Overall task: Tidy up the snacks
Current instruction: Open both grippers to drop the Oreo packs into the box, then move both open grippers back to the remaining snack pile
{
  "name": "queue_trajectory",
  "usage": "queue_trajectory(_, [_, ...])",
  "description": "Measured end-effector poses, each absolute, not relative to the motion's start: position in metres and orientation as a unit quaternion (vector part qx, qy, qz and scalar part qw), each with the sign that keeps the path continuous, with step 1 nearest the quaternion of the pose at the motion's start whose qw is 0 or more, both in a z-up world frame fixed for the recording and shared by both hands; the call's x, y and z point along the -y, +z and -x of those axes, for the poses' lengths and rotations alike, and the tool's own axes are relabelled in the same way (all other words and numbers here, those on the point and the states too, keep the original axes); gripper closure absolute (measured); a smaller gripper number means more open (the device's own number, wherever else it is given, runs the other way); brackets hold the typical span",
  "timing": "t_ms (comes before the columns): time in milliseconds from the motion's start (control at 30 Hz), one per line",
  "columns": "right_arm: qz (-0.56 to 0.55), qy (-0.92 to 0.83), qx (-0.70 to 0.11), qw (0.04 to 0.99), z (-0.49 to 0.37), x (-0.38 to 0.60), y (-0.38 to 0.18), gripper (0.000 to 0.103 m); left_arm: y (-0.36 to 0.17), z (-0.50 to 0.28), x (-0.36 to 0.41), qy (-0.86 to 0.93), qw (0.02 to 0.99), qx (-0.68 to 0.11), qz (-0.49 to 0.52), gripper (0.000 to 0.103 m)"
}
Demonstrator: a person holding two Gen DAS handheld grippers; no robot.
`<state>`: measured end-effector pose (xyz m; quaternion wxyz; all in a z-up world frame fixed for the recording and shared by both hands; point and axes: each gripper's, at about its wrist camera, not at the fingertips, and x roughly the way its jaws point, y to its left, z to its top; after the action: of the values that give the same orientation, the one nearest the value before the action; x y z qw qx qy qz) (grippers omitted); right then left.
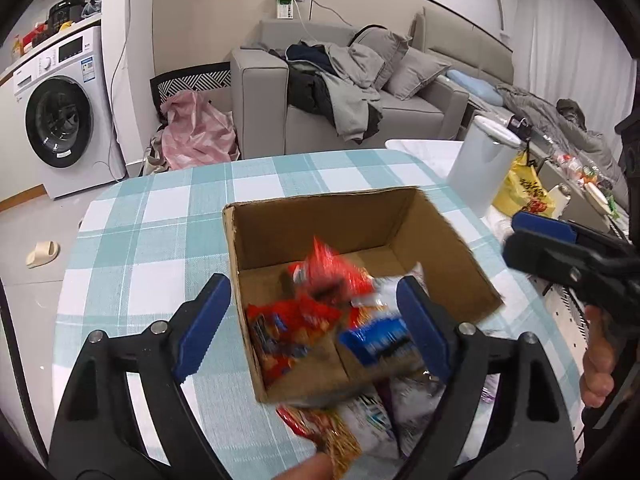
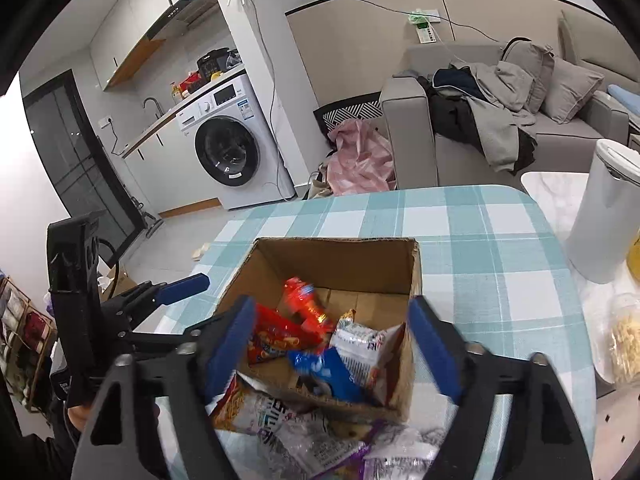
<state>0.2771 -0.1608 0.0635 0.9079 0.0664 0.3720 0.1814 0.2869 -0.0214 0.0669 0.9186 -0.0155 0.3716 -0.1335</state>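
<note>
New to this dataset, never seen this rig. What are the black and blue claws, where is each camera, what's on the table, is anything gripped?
No robot here: a person holds a two-finger gripper in each hand, and each gripper carries a fisheye camera looking along its fingers.

One picture looks out from the left gripper, the other from the right gripper. Both are open with nothing clamped.

On the checked tablecloth stands an open cardboard box holding snack packets: a blurred red packet, seemingly dropping in, and a blue packet. More packets lie on the cloth in front of the box. A white container stands beyond.
</note>
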Motion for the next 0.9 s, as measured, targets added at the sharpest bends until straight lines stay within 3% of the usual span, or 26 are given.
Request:
queue_trajectory(100, [-0.06,0.175,-0.369,0.911,-0.26,0.166,0.067,0.003,0.071,-0.267,0.016,-0.132,0.92,-0.368,0.023,0.001])
queue_trajectory(533, [-0.015,0.167,-0.354,0.92,-0.181,0.167,0.066,0.0,0.078,-0.171,0.01,-0.115,0.93,-0.349,0.017,0.001])
queue_trajectory(900, [-0.02,0.146,-0.369,0.918,-0.156,0.178,0.05,0.0,0.053,-0.12,0.005,-0.093,0.926,-0.365,0.013,0.001])
